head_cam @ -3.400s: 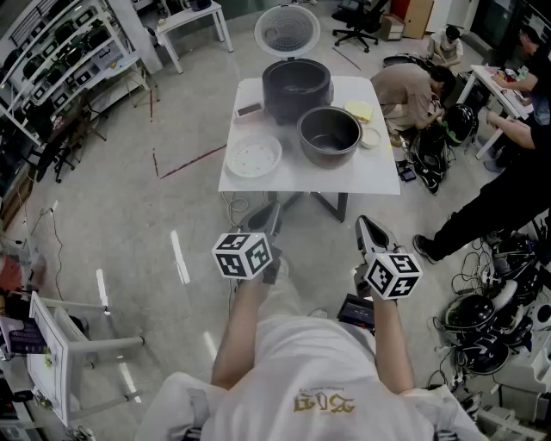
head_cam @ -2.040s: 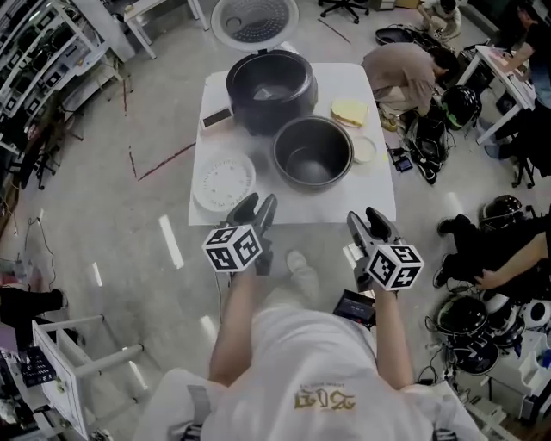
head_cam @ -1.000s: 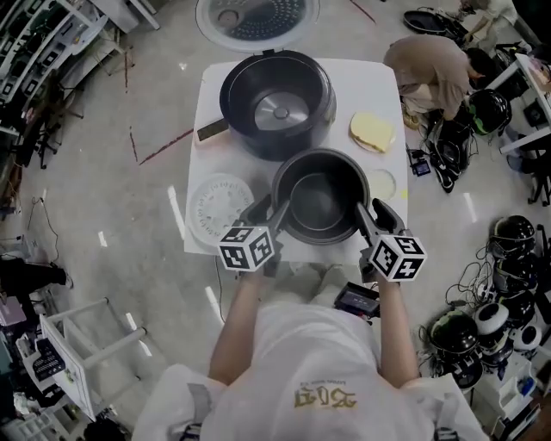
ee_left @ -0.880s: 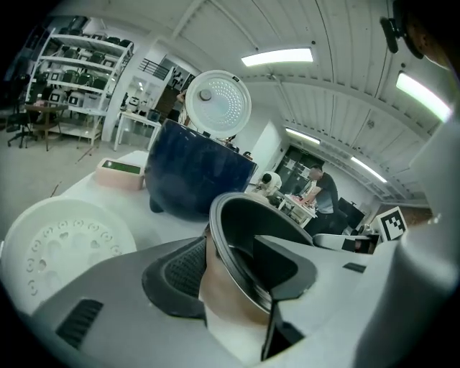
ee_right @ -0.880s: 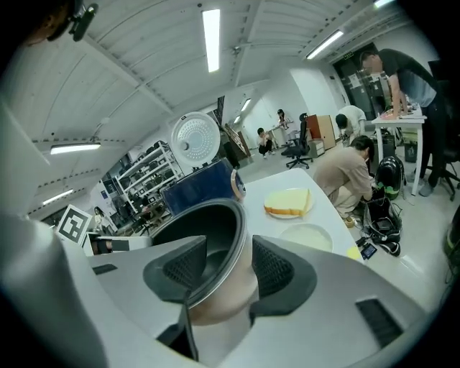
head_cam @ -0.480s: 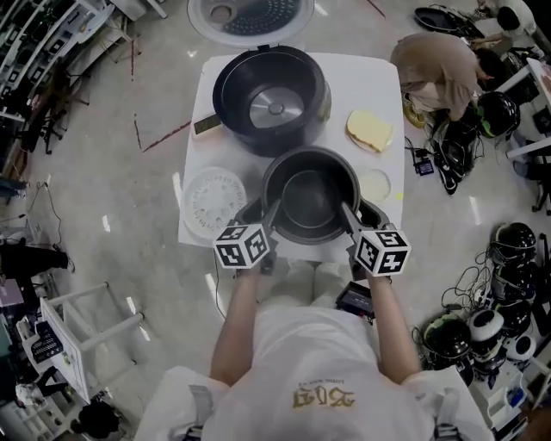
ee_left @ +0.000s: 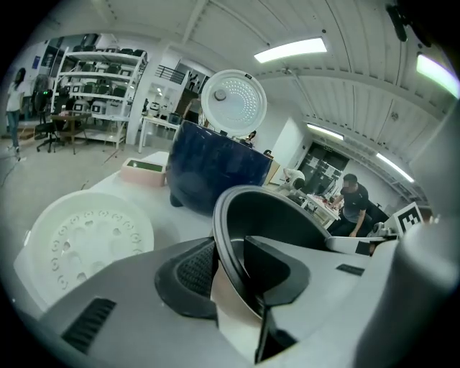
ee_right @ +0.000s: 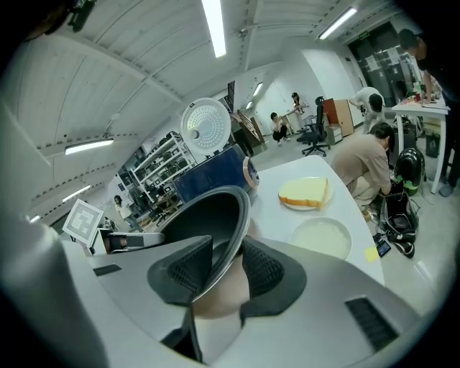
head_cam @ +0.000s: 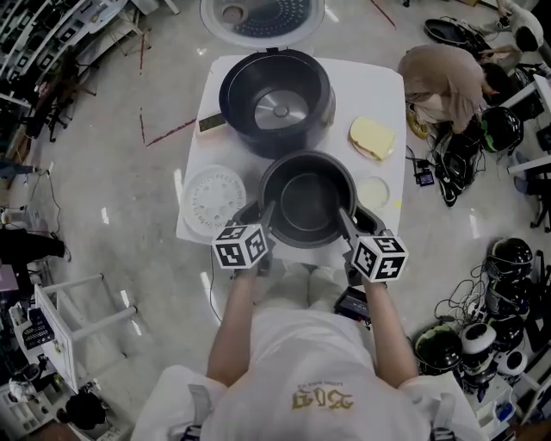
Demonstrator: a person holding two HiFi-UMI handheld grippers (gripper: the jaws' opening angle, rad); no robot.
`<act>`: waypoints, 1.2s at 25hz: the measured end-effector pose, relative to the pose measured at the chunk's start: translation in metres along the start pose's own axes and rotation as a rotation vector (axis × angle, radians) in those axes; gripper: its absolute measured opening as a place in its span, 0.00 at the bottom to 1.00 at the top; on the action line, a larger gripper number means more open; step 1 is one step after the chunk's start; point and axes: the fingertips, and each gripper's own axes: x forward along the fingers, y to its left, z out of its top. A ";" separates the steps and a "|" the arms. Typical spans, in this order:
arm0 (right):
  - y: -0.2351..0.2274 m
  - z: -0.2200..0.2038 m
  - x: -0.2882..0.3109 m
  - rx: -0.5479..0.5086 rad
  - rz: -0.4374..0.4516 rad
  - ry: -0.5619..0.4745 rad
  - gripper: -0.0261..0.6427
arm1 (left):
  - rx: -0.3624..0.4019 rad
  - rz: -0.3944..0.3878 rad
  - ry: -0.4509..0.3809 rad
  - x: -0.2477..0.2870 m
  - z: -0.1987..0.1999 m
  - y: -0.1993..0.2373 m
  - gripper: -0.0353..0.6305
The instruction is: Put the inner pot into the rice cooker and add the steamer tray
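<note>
Just in front of the rice cooker [head_cam: 275, 103], on the side nearer the person, the inner pot [head_cam: 306, 202] is seen standing upright on the white table [head_cam: 383, 86], close to the cooker's wall. The cooker itself is left open, its round lid [head_cam: 263, 13] tipped back behind it and its cavity bare. The pot's rim is pinched from both sides. The left gripper [head_cam: 261, 213] is set over the near-left edge, one pad outside the wall and one inside, its jaws having just been closing onto the rim. The right gripper [head_cam: 355, 220] is clamped the same way on the near-right edge, its jaws likewise just drawn in. The white perforated steamer tray [head_cam: 215, 200] is laid flat in front of the cooker and to its left, just beside the pot.
</note>
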 end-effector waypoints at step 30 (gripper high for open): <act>0.044 0.081 -0.050 -0.069 0.148 -0.150 0.23 | -0.070 -0.011 -0.257 -0.068 0.070 -0.038 0.21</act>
